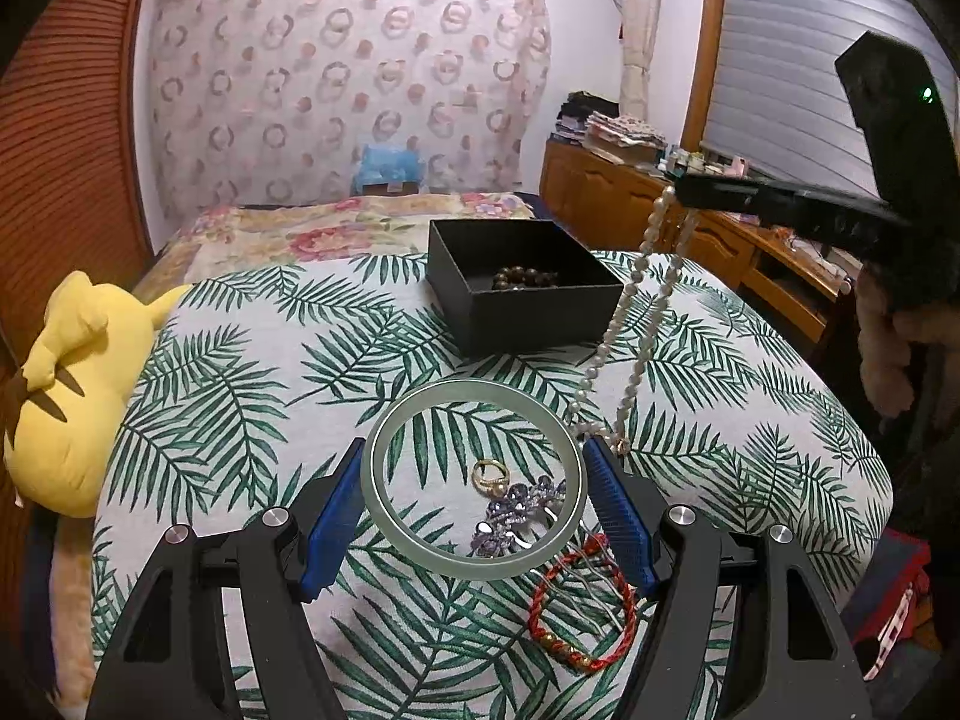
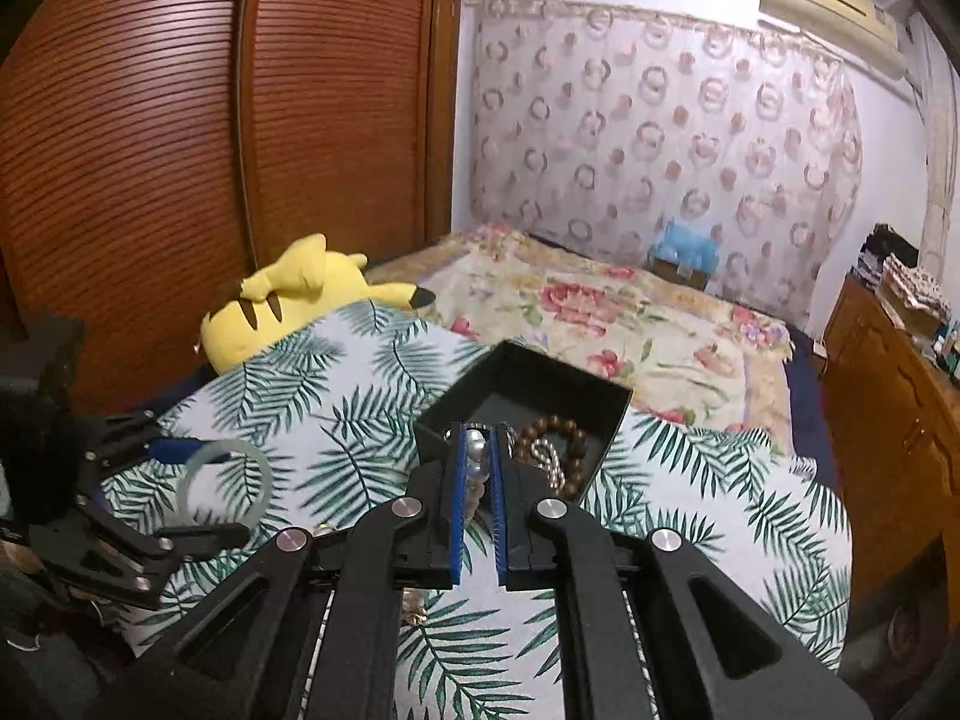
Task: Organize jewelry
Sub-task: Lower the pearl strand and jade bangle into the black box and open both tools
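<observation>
Black card forms the open box on the leaf-print cloth, and inside it lies a brown bead bracelet, off toward the box's right side in the left wrist view; the rest of its floor is bare. The right gripper has its jaws nearly closed on a pearl necklace, which hangs in a long double strand just beside the box's right wall, its lower end resting on the cloth. The left gripper holds a pale green bangle across its width, jaws wide and pressing its outer rim. Under and near the bangle lie a gold ring, a purple jewelled hair comb and a red cord bracelet. A yellow plush toy sits at the cloth's left edge; open cloth lies between the box and the bangle.
</observation>
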Tool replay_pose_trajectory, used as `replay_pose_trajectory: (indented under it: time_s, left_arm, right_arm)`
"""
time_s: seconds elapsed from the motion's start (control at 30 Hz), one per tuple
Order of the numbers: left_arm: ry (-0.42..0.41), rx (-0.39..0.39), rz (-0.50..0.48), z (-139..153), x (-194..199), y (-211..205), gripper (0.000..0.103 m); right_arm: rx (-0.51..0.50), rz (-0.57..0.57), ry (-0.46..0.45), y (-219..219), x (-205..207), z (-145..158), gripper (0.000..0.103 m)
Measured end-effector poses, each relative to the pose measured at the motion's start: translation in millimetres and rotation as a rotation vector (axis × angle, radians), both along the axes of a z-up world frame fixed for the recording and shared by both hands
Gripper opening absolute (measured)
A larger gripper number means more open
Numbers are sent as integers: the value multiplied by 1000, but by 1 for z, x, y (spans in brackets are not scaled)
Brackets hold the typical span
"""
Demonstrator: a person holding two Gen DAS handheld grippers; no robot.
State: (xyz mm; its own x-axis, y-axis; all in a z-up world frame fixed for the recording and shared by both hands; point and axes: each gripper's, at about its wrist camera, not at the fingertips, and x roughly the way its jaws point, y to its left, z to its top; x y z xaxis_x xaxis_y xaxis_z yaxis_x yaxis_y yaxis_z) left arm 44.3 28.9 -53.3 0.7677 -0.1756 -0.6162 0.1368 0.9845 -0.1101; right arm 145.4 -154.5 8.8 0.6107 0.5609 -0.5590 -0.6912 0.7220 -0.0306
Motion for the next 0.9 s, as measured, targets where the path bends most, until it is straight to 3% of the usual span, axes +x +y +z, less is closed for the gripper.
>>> replay_pose_trajectory:
  time_s: [0.43,0.9]
  left_arm:
    - [-45,3,-11,19,19,0,68]
    - [-74,46,-27,40,55,-14,68]
  right_arm:
    - [24,-11,-61,-3,10,44,8]
    - [65,-62,-97,-7,57,92,8]
